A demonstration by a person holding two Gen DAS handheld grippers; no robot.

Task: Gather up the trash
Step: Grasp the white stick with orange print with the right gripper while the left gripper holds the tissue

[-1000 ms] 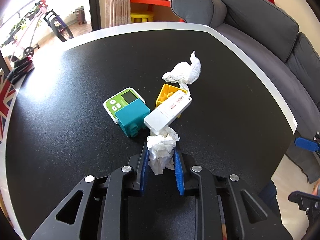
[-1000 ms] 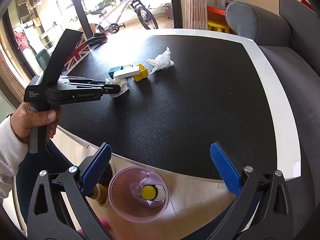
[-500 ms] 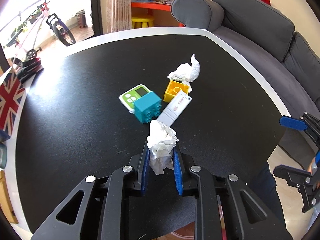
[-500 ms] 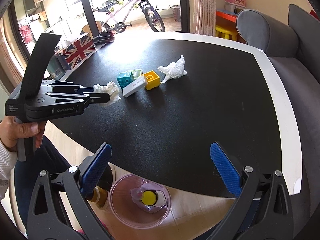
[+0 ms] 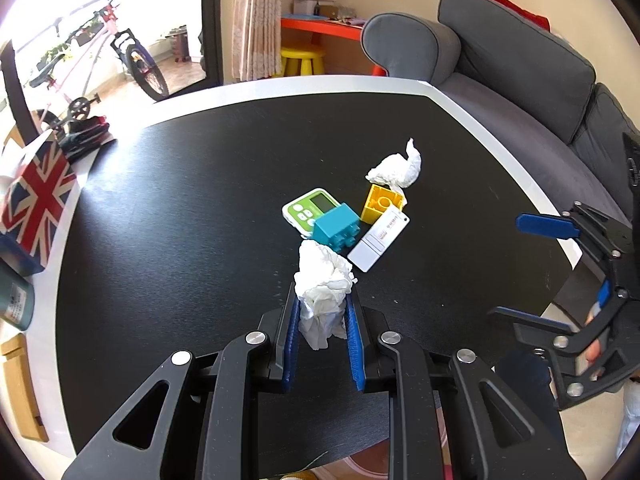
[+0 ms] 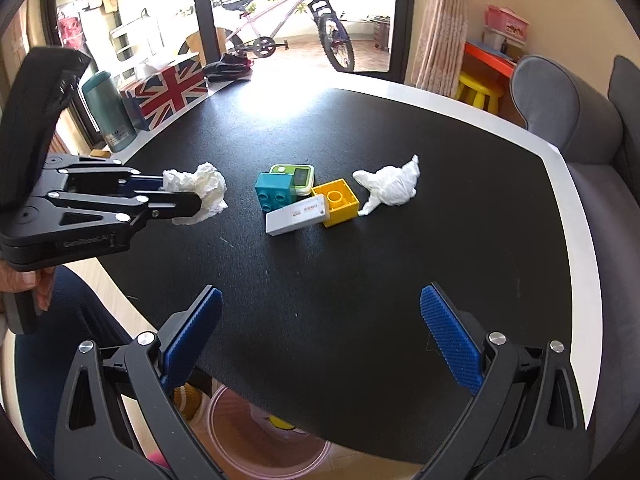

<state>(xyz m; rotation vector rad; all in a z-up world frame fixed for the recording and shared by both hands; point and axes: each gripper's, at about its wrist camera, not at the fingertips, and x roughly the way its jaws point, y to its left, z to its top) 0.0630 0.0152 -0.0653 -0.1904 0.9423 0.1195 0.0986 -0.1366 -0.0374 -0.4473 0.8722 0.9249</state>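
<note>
While the crumpled tissue (image 5: 323, 294) is pinched by the left gripper (image 5: 320, 312), it should be carried level to what is probably a bin (image 6: 256, 438); the right gripper (image 6: 320, 336) is held spread.

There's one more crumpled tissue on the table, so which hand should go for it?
Right, probably. The right gripper is open and empty, while the left gripper is shut on a tissue wad. The loose tissue lies beside the yellow block.

A matte black surface (image 6: 360, 280) with a white rim carries a tight cluster: a teal toy brick (image 6: 273, 191), a green-and-white digital timer (image 6: 298, 175), a yellow toy brick (image 6: 337, 201) and a flat white plastic stick (image 6: 296, 214). A crumpled white tissue (image 6: 391, 187) lies just beside the yellow brick.
</note>
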